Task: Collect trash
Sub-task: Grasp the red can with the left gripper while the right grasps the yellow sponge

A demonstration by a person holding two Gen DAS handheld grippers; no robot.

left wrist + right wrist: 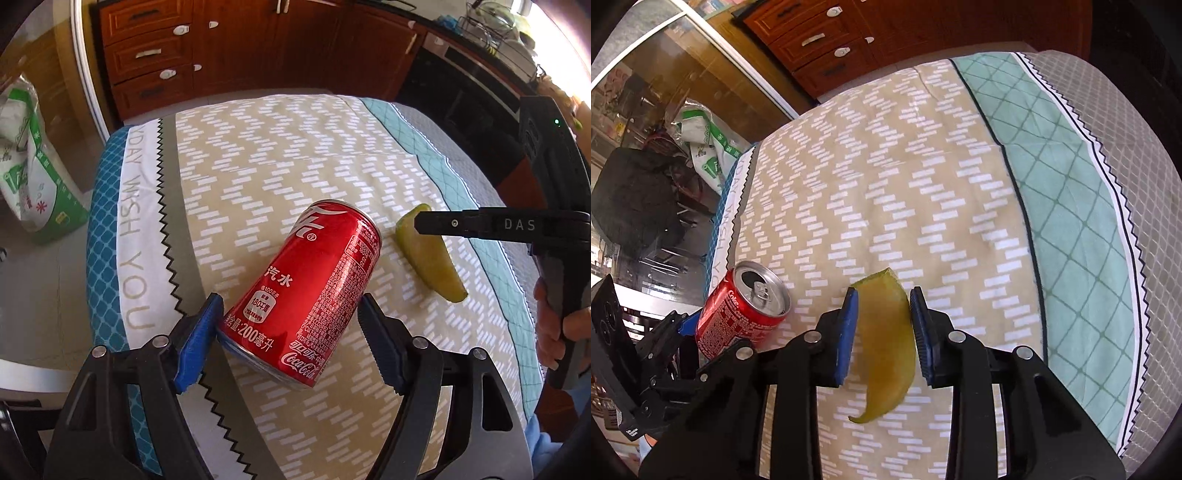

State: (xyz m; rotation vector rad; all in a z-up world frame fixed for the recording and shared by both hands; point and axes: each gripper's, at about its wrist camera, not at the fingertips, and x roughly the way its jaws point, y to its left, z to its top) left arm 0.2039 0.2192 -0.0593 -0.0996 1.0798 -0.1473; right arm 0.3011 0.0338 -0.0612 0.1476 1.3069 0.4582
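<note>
"Coca-Cola", "200" on red can (308,291), "WISH YOU" on tablecloth (133,236)

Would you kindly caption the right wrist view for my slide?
Right gripper straddling a yellow-green peel on the patterned tablecloth, red cola can alongside.

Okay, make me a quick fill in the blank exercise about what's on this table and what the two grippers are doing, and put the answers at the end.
1. The left gripper has its jaws around a red ____ lying on its side.
2. The right gripper has its jaws on either side of a yellow-green fruit ____.
3. The can lies to the ____ of the peel in the right wrist view.
4. Both items lie on a patterned ____.

Missing words: can; peel; left; tablecloth
</note>
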